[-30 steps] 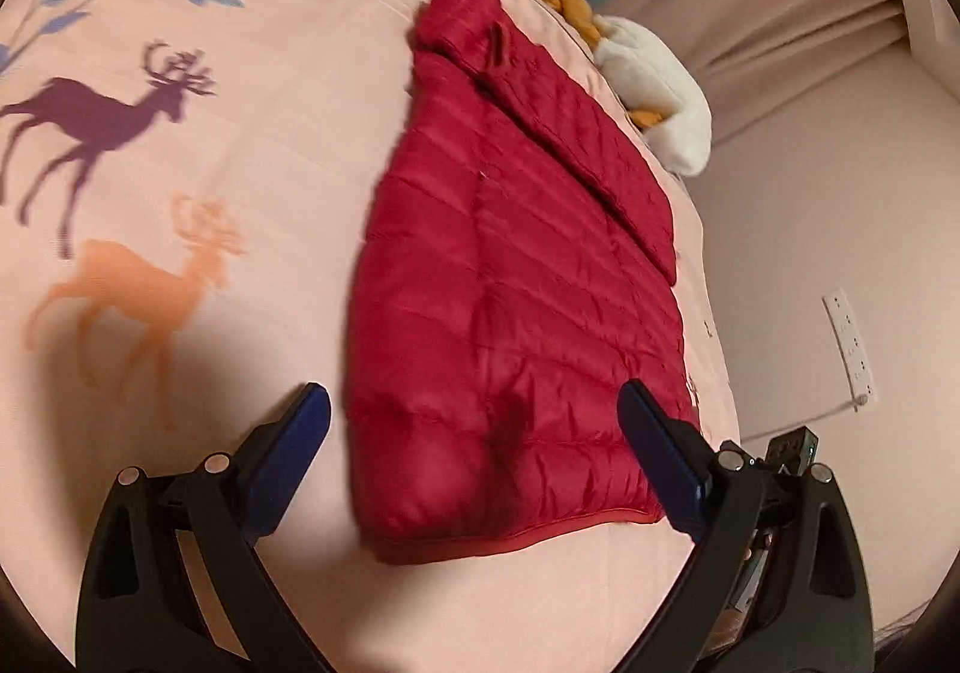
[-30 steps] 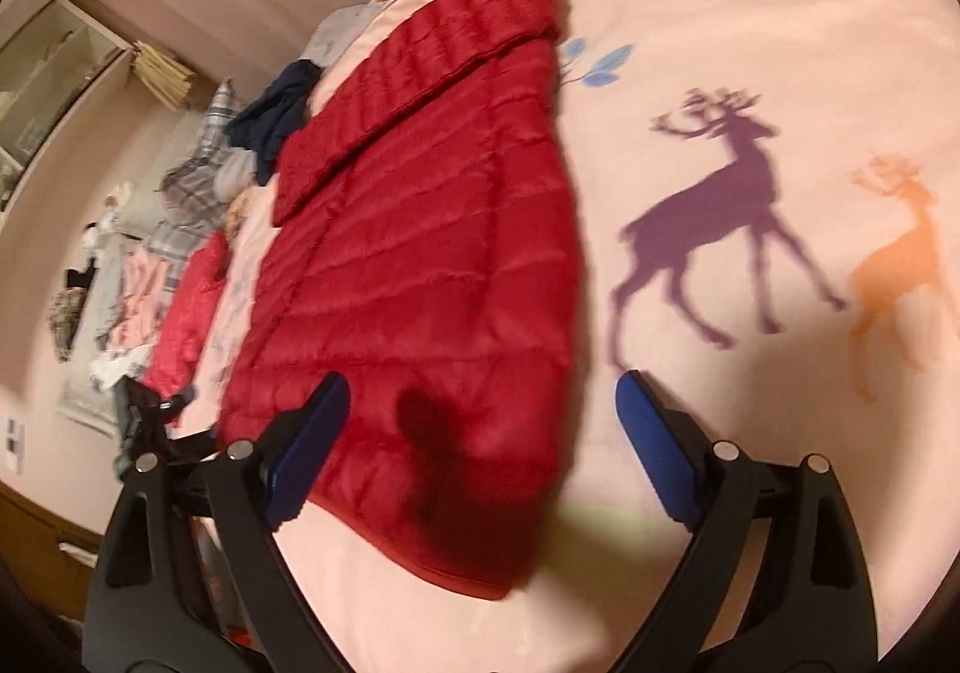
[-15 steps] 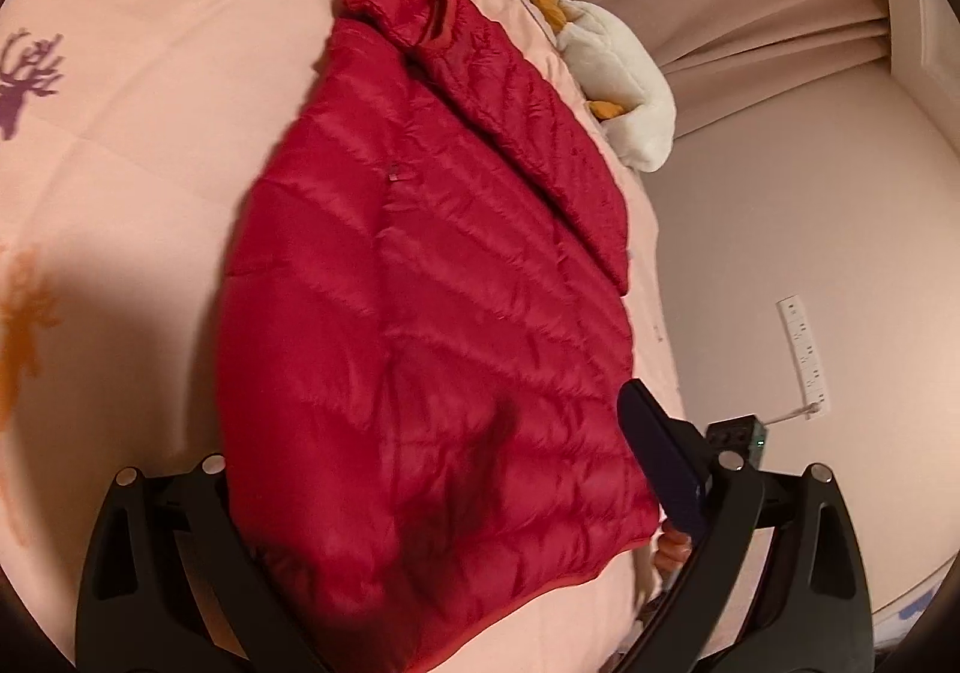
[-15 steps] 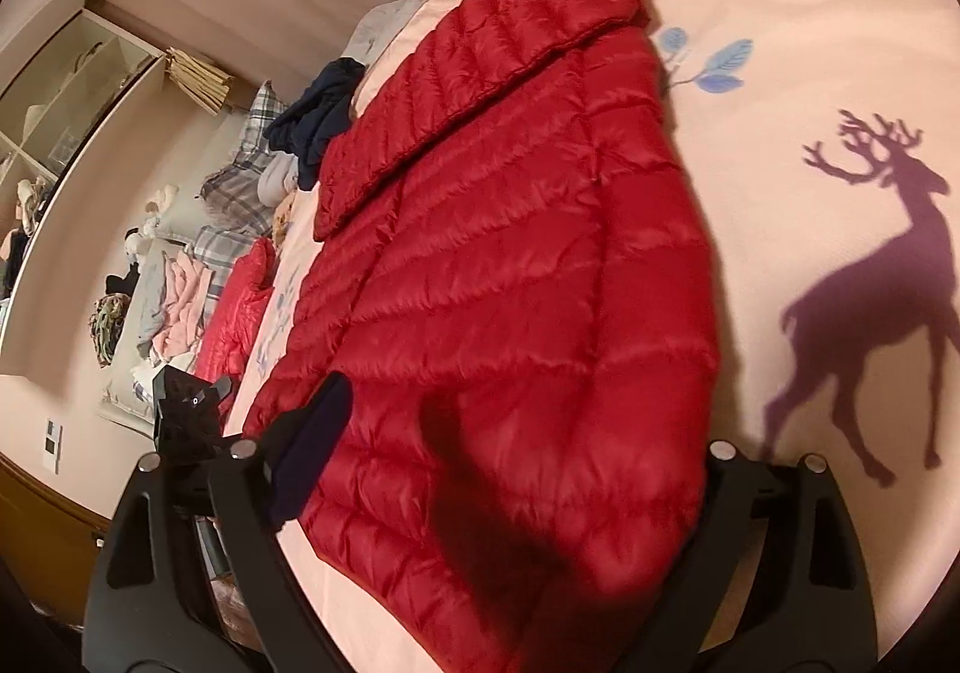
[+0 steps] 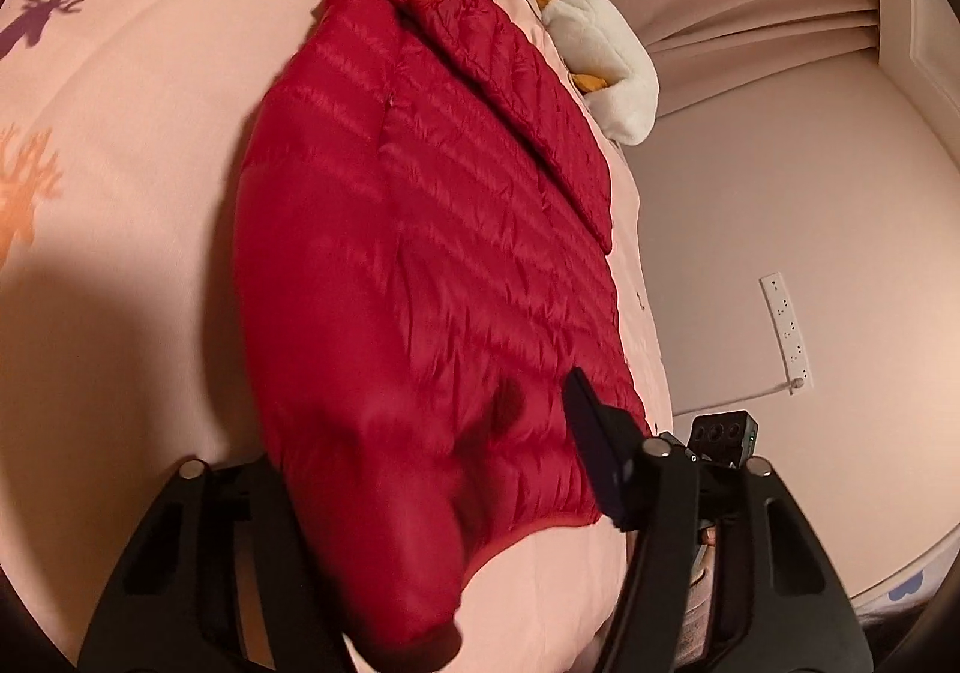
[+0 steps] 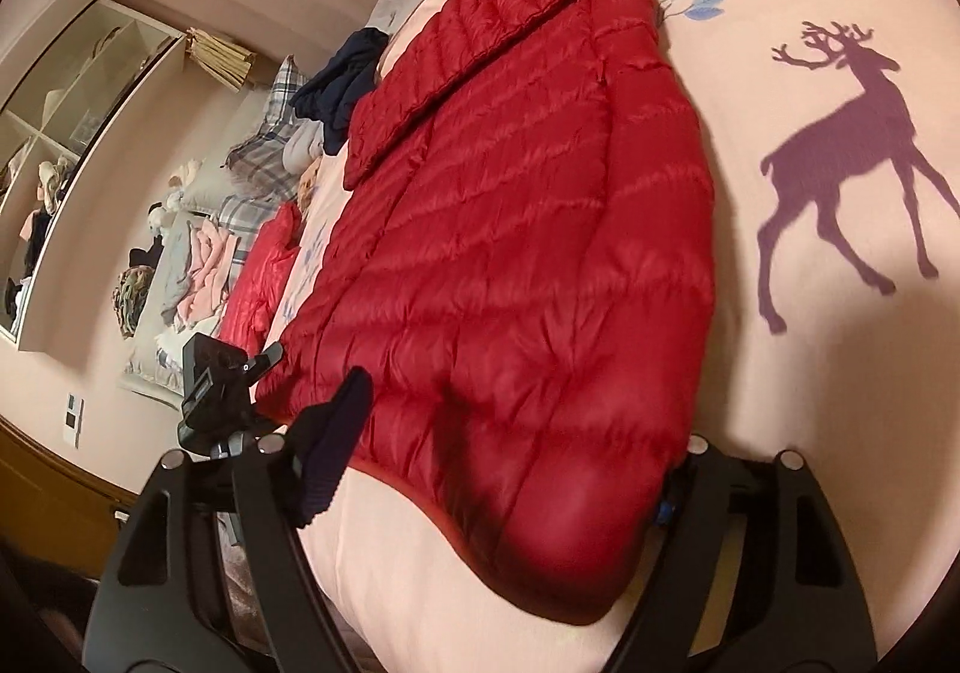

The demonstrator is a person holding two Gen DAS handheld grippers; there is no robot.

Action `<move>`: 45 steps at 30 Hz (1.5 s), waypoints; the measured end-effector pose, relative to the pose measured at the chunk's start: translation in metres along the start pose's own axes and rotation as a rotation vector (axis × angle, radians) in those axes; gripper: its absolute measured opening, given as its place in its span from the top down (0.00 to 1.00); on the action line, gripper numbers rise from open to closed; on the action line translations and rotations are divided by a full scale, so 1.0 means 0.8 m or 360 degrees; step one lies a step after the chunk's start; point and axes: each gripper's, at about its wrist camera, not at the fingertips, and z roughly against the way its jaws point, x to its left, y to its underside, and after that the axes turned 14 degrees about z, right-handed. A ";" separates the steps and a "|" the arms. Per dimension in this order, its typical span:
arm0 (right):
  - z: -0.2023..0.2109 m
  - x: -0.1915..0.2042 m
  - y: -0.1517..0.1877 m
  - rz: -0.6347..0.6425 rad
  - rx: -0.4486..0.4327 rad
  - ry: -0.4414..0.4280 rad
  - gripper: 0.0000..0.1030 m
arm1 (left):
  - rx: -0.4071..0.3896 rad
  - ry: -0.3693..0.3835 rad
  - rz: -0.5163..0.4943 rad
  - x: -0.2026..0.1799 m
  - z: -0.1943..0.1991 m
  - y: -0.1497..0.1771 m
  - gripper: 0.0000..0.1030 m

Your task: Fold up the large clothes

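Red quilted down jacket [image 5: 420, 265], large, puffy, stitched in horizontal channels: lies flat on the bed, one sleeve folded diagonally across the body. Long axis runs straight away from both tools, collar end far, ribbed hem end near. Hem corners sit one at each tool.

Pale pink printed bedspread [image 5: 138, 193], cotton-like, with purple and orange deer motifs: bears the jacket; bare cloth shows below the hem and along the side.

Left gripper [image 5: 456, 499], black two-finger frame with dark blue pads: at the near hem corner on the person's left. One pad rests on top of the quilting; the other finger is hidden behind the bulging fabric. Jaws stand fairly wide, with the corner between them; whether they actually pinch it cannot be told.

Right gripper [image 6: 510, 469], same make: at the opposite hem corner. Inner pad sits at the hem edge, outer finger mostly covered by the puffed side. Grip likewise cannot be told.

Judgement: both tools stand equally near the hem, so the likely coming move is lifting it and carrying it along the long axis toward the collar.

White and orange plush toy [image 5: 606, 66]: beyond the collar, near the curtains.
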 end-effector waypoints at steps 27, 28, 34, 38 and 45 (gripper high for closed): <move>0.030 0.040 -0.008 0.0164 -0.0330 0.0059 0.89 | -0.0167 0.0033 -0.0281 -0.070 0.024 0.011 0.89; 0.034 0.042 -0.009 0.0178 -0.0339 0.0052 0.89 | -0.0172 0.0048 -0.0303 -0.077 0.029 0.014 0.89; 0.066 0.066 -0.010 0.0268 -0.0399 0.0009 0.89 | -0.0200 0.0099 -0.0367 -0.102 0.053 0.023 0.89; 0.089 0.083 -0.010 0.0333 -0.0434 -0.0015 0.89 | -0.0215 0.0111 -0.0418 -0.123 0.065 0.030 0.89; 0.127 0.116 -0.004 0.0469 -0.0507 -0.0052 0.89 | -0.0240 0.0152 -0.0519 -0.147 0.092 0.050 0.89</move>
